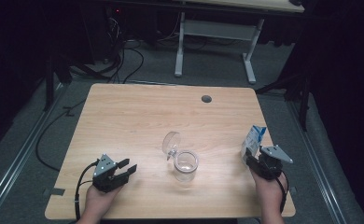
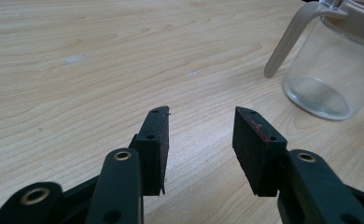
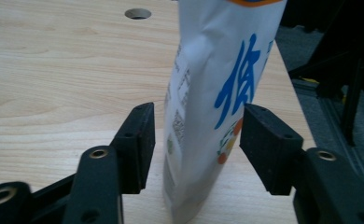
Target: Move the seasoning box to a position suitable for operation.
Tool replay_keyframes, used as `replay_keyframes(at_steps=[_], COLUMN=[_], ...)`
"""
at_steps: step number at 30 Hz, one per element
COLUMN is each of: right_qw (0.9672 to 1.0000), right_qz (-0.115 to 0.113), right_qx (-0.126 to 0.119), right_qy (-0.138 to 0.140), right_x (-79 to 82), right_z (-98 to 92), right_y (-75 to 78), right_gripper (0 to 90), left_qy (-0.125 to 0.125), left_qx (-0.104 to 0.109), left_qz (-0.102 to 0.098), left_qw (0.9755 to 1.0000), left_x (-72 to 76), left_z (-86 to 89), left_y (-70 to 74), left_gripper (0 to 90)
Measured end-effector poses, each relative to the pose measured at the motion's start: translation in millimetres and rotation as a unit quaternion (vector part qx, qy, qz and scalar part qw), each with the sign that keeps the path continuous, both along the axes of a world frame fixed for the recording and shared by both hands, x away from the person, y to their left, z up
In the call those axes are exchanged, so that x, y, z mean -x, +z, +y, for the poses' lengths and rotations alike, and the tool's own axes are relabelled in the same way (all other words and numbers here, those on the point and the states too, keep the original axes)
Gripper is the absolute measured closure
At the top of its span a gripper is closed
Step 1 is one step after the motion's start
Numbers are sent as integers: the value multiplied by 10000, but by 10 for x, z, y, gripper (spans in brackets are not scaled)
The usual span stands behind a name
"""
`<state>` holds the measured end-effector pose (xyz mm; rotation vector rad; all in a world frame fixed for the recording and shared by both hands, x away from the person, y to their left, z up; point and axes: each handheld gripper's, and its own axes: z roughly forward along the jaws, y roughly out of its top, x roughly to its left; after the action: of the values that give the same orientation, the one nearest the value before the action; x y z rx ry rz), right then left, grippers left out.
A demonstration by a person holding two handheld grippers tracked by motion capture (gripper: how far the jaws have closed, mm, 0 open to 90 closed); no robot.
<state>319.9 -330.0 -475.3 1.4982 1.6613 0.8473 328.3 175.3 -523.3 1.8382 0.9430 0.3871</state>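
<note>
Carton (image 3: 217,93) between right tool (image 3: 196,135) pads, gaps both sides, left tool (image 2: 201,140) wide, empty, jar (image 2: 329,65) ahead.

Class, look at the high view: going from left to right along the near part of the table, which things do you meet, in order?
Left gripper → clear glass jar with its lid flipped open → blue-and-white carton standing between the fingers of the right gripper.

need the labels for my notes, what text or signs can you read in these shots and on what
"低": one large blue Chinese character on the white carton, seen in the right gripper view; it looks like this, though part of it is cut off.
Small grey print and a square code on the carton's side panel: too small and blurred to read.
Glass jar and table: no text.
</note>
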Motion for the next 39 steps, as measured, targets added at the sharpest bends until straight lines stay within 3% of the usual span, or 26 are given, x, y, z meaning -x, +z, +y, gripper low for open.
replay_keyframes(at_steps=[5,14,23,39], right_qw=[10000,9998,9995,9987], right_qz=[-33,-144,-183,-99], right_qx=[-2,-50,-218,-393], right_qy=[-82,-90,96,298], right_x=[-46,-74,-69,-46], right_z=[-29,-35,-68,-66], right_y=[39,69,71,158], right_gripper=[558,640,886,900], left_qy=[0,3,31,-8], left_qx=[-3,-34,-23,17], left_qz=[0,-5,-29,-98], left_qw=[10000,10000,10000,10000], left_x=[-5,-3,5,23], left_z=[5,6,10,5], left_y=[-8,-10,-6,-1], left_gripper=[562,562,561,556])
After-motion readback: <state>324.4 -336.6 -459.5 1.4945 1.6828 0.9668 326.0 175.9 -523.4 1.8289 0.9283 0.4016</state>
